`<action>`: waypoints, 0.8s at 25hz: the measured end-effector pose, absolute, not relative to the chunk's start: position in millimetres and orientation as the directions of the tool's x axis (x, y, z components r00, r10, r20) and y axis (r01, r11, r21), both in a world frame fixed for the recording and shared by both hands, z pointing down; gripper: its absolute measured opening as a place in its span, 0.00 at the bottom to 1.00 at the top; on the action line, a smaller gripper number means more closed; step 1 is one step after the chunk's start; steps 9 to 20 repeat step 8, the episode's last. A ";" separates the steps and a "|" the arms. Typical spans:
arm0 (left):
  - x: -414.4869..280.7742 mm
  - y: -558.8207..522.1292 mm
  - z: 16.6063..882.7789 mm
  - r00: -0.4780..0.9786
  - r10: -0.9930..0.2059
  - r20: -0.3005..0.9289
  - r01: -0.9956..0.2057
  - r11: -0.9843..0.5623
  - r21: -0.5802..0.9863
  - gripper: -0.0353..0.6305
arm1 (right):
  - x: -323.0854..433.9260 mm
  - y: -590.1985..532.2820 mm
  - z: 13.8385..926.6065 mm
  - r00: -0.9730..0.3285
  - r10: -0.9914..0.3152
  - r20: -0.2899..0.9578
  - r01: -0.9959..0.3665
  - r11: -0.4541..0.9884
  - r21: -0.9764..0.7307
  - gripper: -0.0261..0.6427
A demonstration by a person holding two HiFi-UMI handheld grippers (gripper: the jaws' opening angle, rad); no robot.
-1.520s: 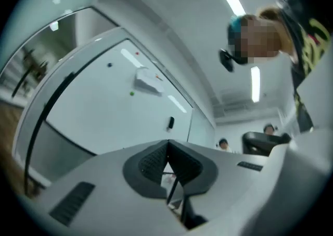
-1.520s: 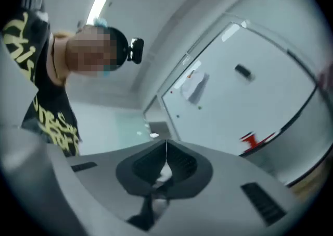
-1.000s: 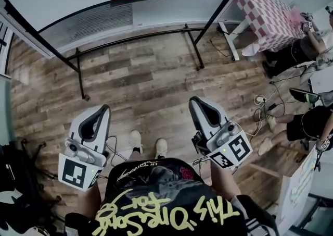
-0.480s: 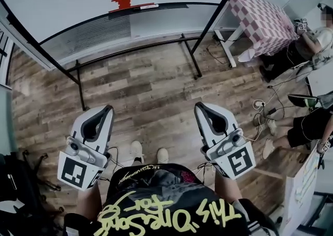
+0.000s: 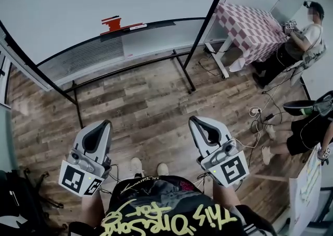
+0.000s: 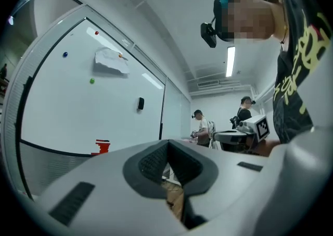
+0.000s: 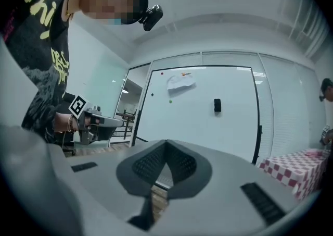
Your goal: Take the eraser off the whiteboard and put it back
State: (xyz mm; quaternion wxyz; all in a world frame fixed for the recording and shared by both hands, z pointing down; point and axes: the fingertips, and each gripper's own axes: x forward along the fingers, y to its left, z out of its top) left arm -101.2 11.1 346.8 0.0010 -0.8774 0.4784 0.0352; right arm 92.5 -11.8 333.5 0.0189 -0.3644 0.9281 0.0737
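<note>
Eraser, small black rectangular block (image 7: 217, 106), sits on white whiteboard (image 7: 197, 125), well ahead of and above both jaw tips. Left gripper (image 6: 167, 142) and right gripper (image 7: 166, 142): jaws together, empty. Judged light, rigid, probably magnet-held; grasp across its narrow sides.

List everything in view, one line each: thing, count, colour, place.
whiteboard: one, white, black-framed stand, ahead
eraser: one, black, stuck on the whiteboard, right of middle
paper sheet: one, white, high on the whiteboard
magnets: at least three; red, blue, green; upper whiteboard
red item: one, on the whiteboard's tray
table: one, red-and-white checked, right of the whiteboard
floor: brown wood planks
bystanders: two, right edge
left gripper: grey, shut, empty
right gripper: grey, shut, empty
</note>
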 end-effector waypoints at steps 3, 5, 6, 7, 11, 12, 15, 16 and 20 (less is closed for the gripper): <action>-101.6 12.0 345.7 0.538 -0.840 -0.068 -0.841 -0.541 0.028 0.06 | 93.9 -13.4 332.6 -0.729 -0.679 -0.091 -0.684 0.719 0.120 0.05; -101.2 13.2 345.3 0.539 -0.840 -0.069 -0.840 -0.542 0.029 0.06 | 93.9 -13.7 331.8 -0.729 -0.678 -0.094 -0.685 0.720 0.111 0.05; -100.6 13.8 345.3 0.540 -0.839 -0.069 -0.840 -0.542 0.029 0.06 | 94.1 -13.8 331.2 -0.729 -0.678 -0.095 -0.685 0.721 0.108 0.05; -99.9 14.2 345.1 0.541 -0.838 -0.068 -0.839 -0.543 0.028 0.06 | 94.5 -13.9 330.6 -0.729 -0.678 -0.097 -0.685 0.721 0.106 0.05; -99.2 14.6 344.9 0.541 -0.838 -0.068 -0.839 -0.544 0.027 0.06 | 94.8 -14.2 330.0 -0.729 -0.678 -0.098 -0.685 0.721 0.104 0.05; -99.2 14.6 344.9 0.541 -0.838 -0.068 -0.839 -0.544 0.027 0.06 | 94.8 -14.2 330.0 -0.729 -0.678 -0.098 -0.685 0.721 0.104 0.05; -99.2 14.6 344.9 0.541 -0.838 -0.068 -0.839 -0.544 0.027 0.06 | 94.8 -14.2 330.0 -0.729 -0.678 -0.098 -0.685 0.721 0.104 0.05; -99.2 14.6 344.9 0.541 -0.838 -0.068 -0.839 -0.544 0.027 0.06 | 94.8 -14.2 330.0 -0.729 -0.678 -0.098 -0.685 0.721 0.104 0.05; -99.2 14.6 344.9 0.541 -0.838 -0.068 -0.839 -0.544 0.027 0.06 | 94.8 -14.2 330.0 -0.729 -0.678 -0.098 -0.685 0.721 0.104 0.05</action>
